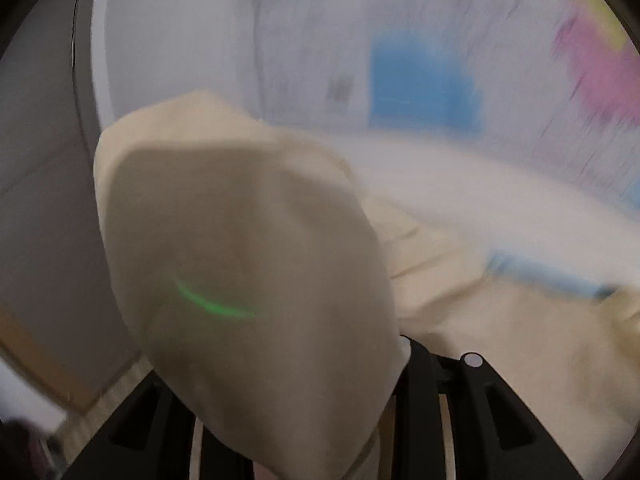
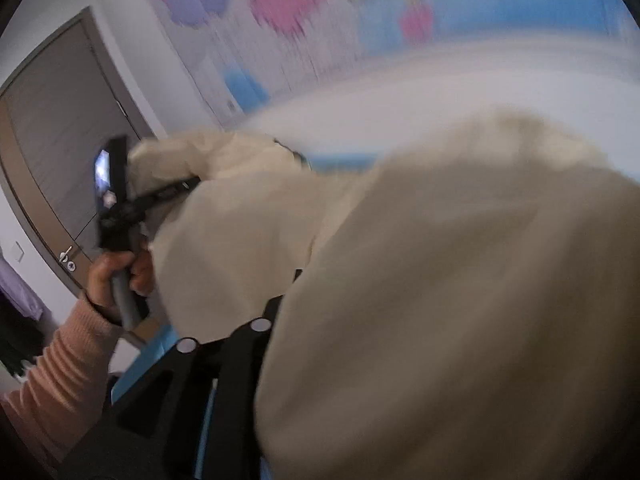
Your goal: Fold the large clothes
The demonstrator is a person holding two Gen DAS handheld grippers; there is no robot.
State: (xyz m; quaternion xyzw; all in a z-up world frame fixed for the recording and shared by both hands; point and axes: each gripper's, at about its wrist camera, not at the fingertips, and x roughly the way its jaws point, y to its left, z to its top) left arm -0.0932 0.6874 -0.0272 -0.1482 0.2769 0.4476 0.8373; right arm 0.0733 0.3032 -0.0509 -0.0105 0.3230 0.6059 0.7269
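Here a large cream-coloured cotton garment [image 1: 248, 248] is held up in the air between the two tools, with both views smeared by motion blur. In the left wrist view the cloth is draped over the black two-finger left gripper [image 1: 360, 412], covering one finger entirely, so it cannot be told whether the jaws are together or apart, though a hold on the fabric is suggested. In the right wrist view the black two-finger right gripper [image 2: 256, 364] is likewise buried under a broad fold; its closure cannot be told either. Across that view the left tool is seen at the garment's far edge, its handle grasped by the person's left hand [image 2: 116, 276] in a pink ribbed sleeve [image 2: 60, 376]. Behind the cloth a colourful wall map [image 2: 304, 8] and a grey door [image 2: 52, 152] are seen. The step is judged to be a spreading of the garment before it is laid flat. It would be done well if the two held edges were kept level and drawn taut enough to remove slack, without the fabric being tugged from either grip. Bunched folds over the fingers should be shaken clear, so that a clean crease line can be chosen once the cloth is lowered.
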